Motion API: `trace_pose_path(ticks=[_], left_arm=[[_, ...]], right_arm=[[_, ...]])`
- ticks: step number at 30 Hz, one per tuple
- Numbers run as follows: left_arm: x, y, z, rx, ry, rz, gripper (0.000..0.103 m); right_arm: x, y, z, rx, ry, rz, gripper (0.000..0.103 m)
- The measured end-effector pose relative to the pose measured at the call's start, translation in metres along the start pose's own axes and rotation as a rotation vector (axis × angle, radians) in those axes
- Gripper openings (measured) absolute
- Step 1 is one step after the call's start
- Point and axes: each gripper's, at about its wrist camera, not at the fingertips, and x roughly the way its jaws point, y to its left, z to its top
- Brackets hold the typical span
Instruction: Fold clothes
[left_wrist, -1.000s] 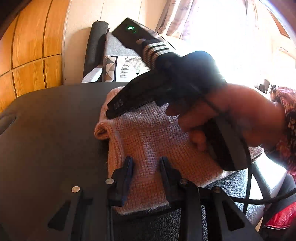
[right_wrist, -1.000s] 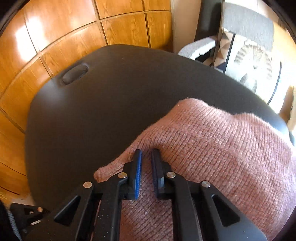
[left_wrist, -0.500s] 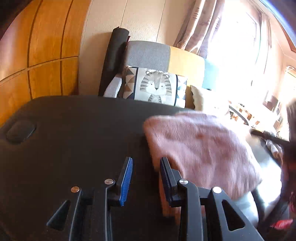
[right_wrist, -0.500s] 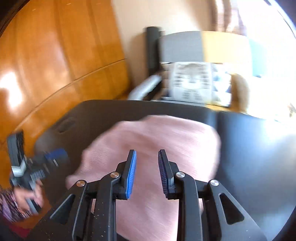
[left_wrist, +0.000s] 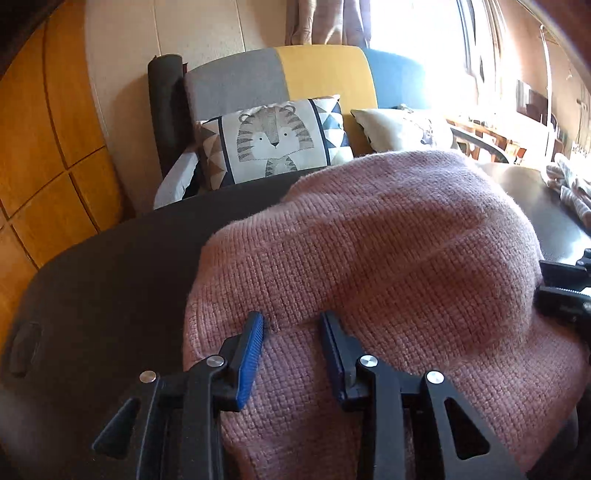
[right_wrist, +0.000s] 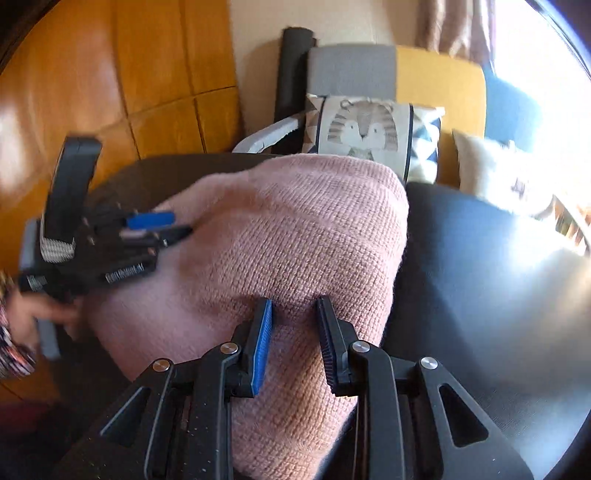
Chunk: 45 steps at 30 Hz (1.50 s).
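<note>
Pink knit sweater (left_wrist: 388, 251): folded into a thick bundle, lying on the dark padded table (left_wrist: 110, 280), its near end reaching under both grippers.

Left gripper (left_wrist: 291, 332): jaws part-way apart; a raised fold of the knit sits between the blue pads, and whether they pinch it cannot be told. In the right wrist view this gripper (right_wrist: 173, 227) shows blurred at the sweater's left edge, carried by a hand (right_wrist: 40, 314) in a patterned sleeve (right_wrist: 11, 343).

Right gripper (right_wrist: 293, 314): jaws part-way apart over the sweater's near right portion; knit lies between and beneath the pads; grip not discernible.

Beyond the table: grey, yellow and blue armchair (left_wrist: 317, 74) bearing a tiger-print cushion (left_wrist: 273, 136); wooden panelled wall (left_wrist: 48, 140) to the left.
</note>
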Motion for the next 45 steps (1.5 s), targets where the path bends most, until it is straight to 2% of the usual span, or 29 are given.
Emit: trace_pose_path(ticks=[2,4,5,7,8,11,15,17,18,20,22,23,26,27,28,31,33,35,37,40,42,43,45], left_arm=[[-0.002,0.001,0.002,-0.001,0.013,-0.012,0.033],[-0.004,0.001,0.006,0.003,0.035,-0.02,0.033],[-0.007,-0.001,0.011,0.014,0.039,0.002,0.033],[-0.013,-0.006,0.02,0.037,0.045,0.049,0.033],[-0.019,-0.011,0.026,0.05,0.018,0.056,0.033],[-0.033,-0.034,0.054,0.04,-0.067,-0.045,0.033],[-0.009,-0.08,0.079,0.058,-0.053,-0.179,0.033],[0.009,-0.103,0.077,0.115,-0.017,-0.188,0.033],[0.017,-0.113,0.072,0.149,-0.019,-0.164,0.033],[0.021,-0.11,0.061,0.126,-0.064,-0.173,0.033],[0.024,-0.107,0.05,0.099,-0.11,-0.184,0.033],[0.026,-0.1,0.046,0.072,-0.121,-0.206,0.033],[0.034,-0.089,0.041,0.034,-0.144,-0.243,0.034],[0.036,-0.089,0.04,0.034,-0.147,-0.239,0.034],[0.038,-0.09,0.04,0.033,-0.151,-0.235,0.034],[0.039,-0.084,0.037,0.007,-0.163,-0.252,0.034],[0.041,-0.084,0.037,0.008,-0.164,-0.253,0.034],[0.041,-0.084,0.036,0.003,-0.163,-0.257,0.034],[0.04,-0.082,0.035,-0.007,-0.164,-0.268,0.034],[0.038,-0.081,0.033,-0.014,-0.166,-0.278,0.033],[0.037,-0.081,0.033,-0.018,-0.171,-0.276,0.033],[0.036,-0.081,0.033,-0.021,-0.17,-0.277,0.033],[0.035,-0.079,0.035,-0.038,-0.158,-0.291,0.033]], right_arm=[[0.002,-0.002,-0.004,0.034,-0.026,0.024,0.027],[-0.007,-0.018,-0.004,0.126,-0.044,0.114,0.037],[-0.013,-0.027,-0.003,0.169,-0.049,0.156,0.038],[-0.032,-0.048,0.004,0.253,-0.117,0.2,0.038],[-0.039,-0.057,0.01,0.271,-0.151,0.203,0.038],[-0.04,-0.099,0.032,0.357,-0.165,0.264,0.038],[-0.002,-0.162,0.041,0.627,-0.081,0.346,0.039],[0.029,-0.177,0.037,0.743,-0.002,0.385,0.039],[0.047,-0.181,0.034,0.801,0.047,0.429,0.039],[0.071,-0.186,0.033,0.876,0.107,0.496,0.041],[0.084,-0.191,0.03,0.94,0.094,0.536,0.06],[0.09,-0.192,0.029,0.96,0.095,0.567,0.064],[0.111,-0.194,0.032,1.007,0.123,0.619,0.061],[0.113,-0.192,0.038,0.981,0.126,0.622,0.047],[0.112,-0.191,0.041,0.954,0.124,0.6,0.037],[0.107,-0.185,0.05,0.868,0.105,0.51,0.031],[0.102,-0.178,0.046,0.818,0.08,0.426,0.03],[0.108,-0.176,0.038,0.831,0.076,0.405,0.031],[0.107,-0.182,0.031,0.892,0.05,0.454,0.036],[0.085,-0.196,0.024,0.972,0.027,0.449,0.044],[0.054,-0.203,0.024,0.994,-0.069,0.428,0.044],[0.038,-0.201,0.024,0.97,-0.1,0.428,0.044],[0.014,-0.189,0.027,0.883,-0.104,0.423,0.044]])
